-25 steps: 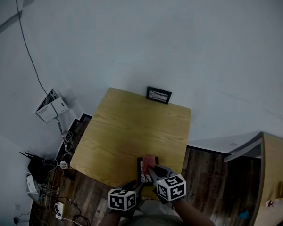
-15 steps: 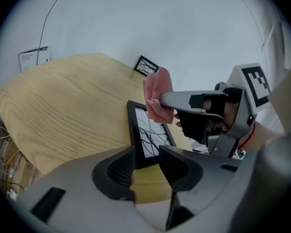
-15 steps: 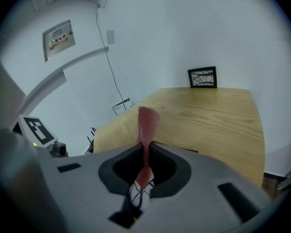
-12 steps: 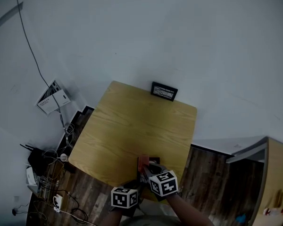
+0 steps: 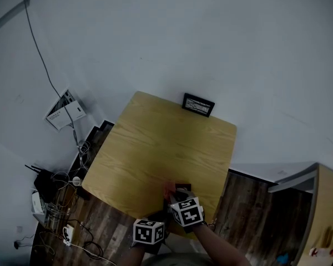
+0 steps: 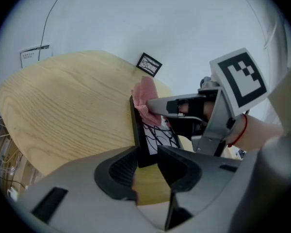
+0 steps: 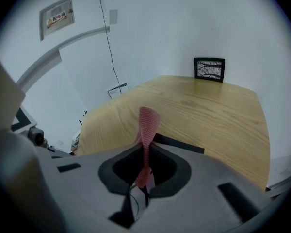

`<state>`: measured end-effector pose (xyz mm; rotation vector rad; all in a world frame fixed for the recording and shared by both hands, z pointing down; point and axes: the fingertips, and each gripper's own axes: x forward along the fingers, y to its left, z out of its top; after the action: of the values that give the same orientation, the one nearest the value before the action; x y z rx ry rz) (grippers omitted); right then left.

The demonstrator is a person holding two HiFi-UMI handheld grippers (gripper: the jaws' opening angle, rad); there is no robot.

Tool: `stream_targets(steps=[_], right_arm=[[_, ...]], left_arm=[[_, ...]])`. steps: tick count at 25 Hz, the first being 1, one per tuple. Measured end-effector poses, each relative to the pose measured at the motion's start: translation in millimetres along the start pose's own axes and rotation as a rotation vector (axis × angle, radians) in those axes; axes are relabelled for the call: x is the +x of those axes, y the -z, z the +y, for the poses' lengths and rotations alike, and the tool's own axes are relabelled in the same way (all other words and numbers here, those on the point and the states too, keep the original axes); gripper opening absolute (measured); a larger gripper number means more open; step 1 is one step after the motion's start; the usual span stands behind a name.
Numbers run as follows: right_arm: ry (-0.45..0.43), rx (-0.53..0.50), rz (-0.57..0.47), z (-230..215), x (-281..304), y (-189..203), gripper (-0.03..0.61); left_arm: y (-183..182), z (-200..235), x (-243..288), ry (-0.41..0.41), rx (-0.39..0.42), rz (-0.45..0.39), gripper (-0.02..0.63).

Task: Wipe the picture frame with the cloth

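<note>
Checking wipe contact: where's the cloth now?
The cloth is pinched in the right gripper, center of the right gripper view; the left gripper view shows it at the top edge of the picture frame.

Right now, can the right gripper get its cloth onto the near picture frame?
Probably yes. The right gripper, shut on the pink cloth, sits at the top edge of the near picture frame, cloth seemingly touching it, with nothing in between.

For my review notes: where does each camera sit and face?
Head view: on the head, steeply down at the table; left gripper, right gripper, forearm show.
Left gripper view: along its jaws, just closed further on the picture frame; right gripper shows.
Right gripper view: along its jaws pinching the cloth, across the table.
All share the far frame.
</note>
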<state>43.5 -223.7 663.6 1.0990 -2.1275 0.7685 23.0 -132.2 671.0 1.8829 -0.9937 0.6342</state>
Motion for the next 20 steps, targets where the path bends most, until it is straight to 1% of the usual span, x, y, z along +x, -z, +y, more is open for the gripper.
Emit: stream_targets(steps=[11, 14, 20], right_arm=[[0.065, -0.085, 0.034, -3.8, 5.6, 1.6, 0.018], [0.078, -0.092, 0.055, -5.0, -1.5, 3.7, 0.018], [0.11, -0.096, 0.063, -19.3, -10.1, 9.8, 0.018]], left_arm=[[0.0, 1.0, -0.7, 0.002, -0.002, -0.005, 0.12], [0.2, 0.9, -1.4, 0.001, -0.001, -0.009, 0.12], [0.4, 1.5, -1.2, -0.001, -0.002, -0.012, 0.12]])
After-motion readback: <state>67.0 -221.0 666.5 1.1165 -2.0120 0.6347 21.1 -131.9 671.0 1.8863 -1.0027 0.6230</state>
